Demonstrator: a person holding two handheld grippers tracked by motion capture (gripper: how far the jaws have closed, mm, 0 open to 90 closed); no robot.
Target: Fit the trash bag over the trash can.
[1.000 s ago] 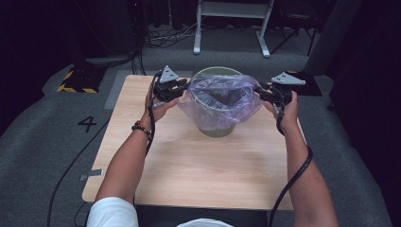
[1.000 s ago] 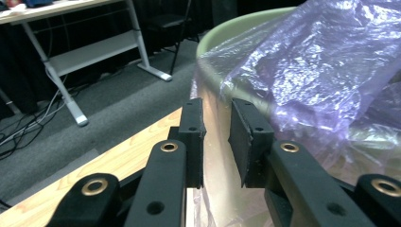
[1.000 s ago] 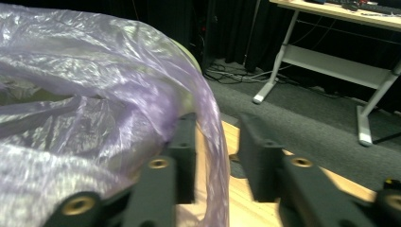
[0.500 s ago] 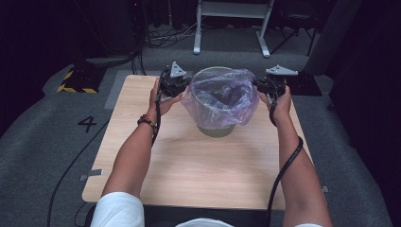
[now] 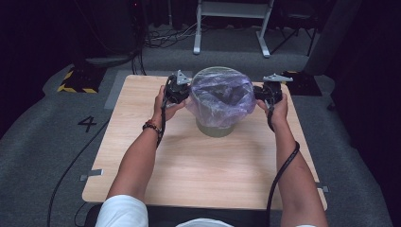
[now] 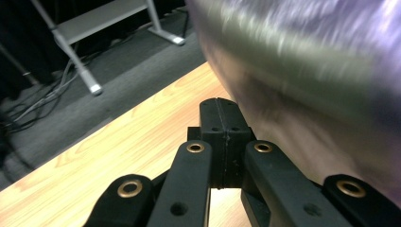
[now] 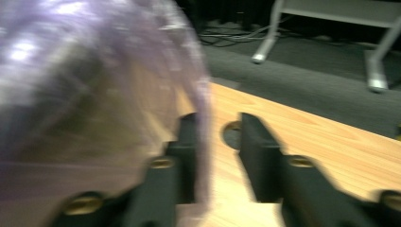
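Bag point(image 5: 221, 97) draped over the bin point(image 5: 215, 128) mid-desk point(image 5: 198, 170): left gripper point(image 6: 221, 124) clenched empty, right gripper's point(image 7: 215, 142) jaws just parting off the film, so the loose hem may ride up the rim.

White short sleeves point(image 5: 120, 210) at both shoulders, a beaded bracelet point(image 5: 152, 126) on the left wrist, and each hand carries a black gripper, left gripper point(image 5: 177, 90) and right gripper point(image 5: 268, 91), with brass-ringed pivots, a grey three-cornered plate and a trailing black cable point(image 5: 279, 175).
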